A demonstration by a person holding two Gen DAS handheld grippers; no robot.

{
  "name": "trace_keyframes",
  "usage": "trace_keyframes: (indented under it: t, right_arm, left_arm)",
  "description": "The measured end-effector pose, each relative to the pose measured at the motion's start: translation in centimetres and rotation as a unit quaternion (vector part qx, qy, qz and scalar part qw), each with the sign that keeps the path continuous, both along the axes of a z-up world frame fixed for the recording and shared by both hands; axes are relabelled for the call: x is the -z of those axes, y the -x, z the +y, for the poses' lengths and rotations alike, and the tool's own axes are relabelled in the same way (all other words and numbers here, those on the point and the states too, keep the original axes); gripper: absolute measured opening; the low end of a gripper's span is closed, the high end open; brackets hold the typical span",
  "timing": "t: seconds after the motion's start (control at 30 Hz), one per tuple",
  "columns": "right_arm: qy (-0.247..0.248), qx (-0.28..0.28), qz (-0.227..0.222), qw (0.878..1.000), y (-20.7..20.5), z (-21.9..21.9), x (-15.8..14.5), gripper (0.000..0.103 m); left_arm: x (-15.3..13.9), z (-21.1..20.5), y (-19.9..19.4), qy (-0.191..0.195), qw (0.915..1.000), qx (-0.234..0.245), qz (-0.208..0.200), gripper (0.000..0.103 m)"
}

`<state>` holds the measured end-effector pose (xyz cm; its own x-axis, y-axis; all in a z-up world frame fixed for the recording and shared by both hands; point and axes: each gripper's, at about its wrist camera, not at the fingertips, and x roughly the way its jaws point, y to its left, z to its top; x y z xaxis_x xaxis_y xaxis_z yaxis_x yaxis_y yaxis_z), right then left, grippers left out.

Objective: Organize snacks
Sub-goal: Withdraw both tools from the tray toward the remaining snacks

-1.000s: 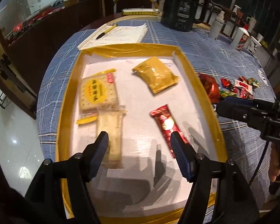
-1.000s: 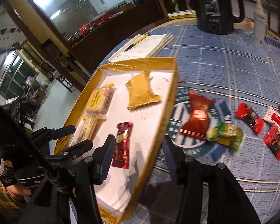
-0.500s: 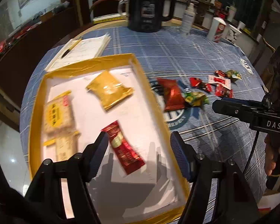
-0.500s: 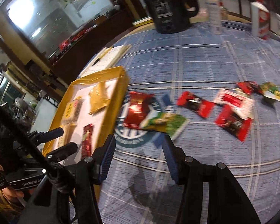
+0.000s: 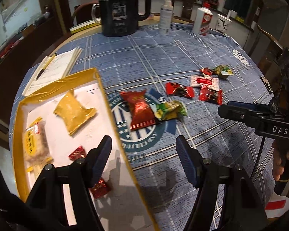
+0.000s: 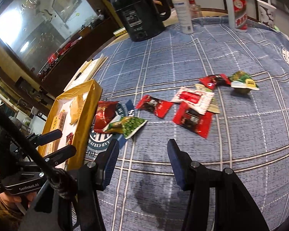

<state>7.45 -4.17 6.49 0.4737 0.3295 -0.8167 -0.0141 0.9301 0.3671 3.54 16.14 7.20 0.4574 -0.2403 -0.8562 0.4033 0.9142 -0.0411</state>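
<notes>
A gold-rimmed tray (image 5: 104, 96) (image 6: 86, 115) lies at the left with a gold packet (image 5: 74, 112), a yellow cracker pack (image 5: 33, 140) and a red candy bar (image 5: 78, 153) in it. On the blue cloth to its right lie a big red packet (image 5: 140, 109) (image 6: 104, 115), a green packet (image 5: 170, 108) (image 6: 129, 127), and several small red and white packets (image 5: 204, 88) (image 6: 192, 107). My left gripper (image 5: 144, 156) hovers open over the tray's right rim, nothing between its fingers. My right gripper (image 6: 142, 157) hangs open over bare cloth, just short of the green packet.
A black kettle (image 5: 121, 9) (image 6: 140, 9), a spray bottle (image 5: 165, 17), a white bottle (image 5: 203, 21) and a cup (image 5: 223, 23) stand at the table's far side. Papers with a pen (image 5: 54, 69) lie behind the tray. A hand (image 5: 279, 163) grips the right tool.
Both grippers have swept to the right, away from the tray's middle toward the loose snacks on the cloth. Their jaws kept the same width and hold nothing.
</notes>
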Motion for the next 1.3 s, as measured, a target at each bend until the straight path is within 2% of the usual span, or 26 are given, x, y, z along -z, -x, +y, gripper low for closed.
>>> trace_keyframes:
  t: [0.63, 0.93, 1.3]
  right_arm:
    - [0.005, 0.036, 0.002, 0.999, 0.2, -4.7, 0.3, 0.052]
    - [0.018, 0.033, 0.011, 0.999, -1.7, -5.5, 1.5, 0.052]
    - [0.026, 0.009, 0.034, 0.999, -3.9, -5.5, 3.4, 0.053]
  left_arm:
    - [1.5, -3.6, -2.4, -0.026, 0.9992, 0.028, 0.013, 0.072]
    - [3.3, -5.3, -4.1, -0.045, 0.998, 0.036, 0.026, 0.072]
    - [3.8, -6.5, -5.9, -0.059, 0.9967, 0.05, 0.023, 0.072]
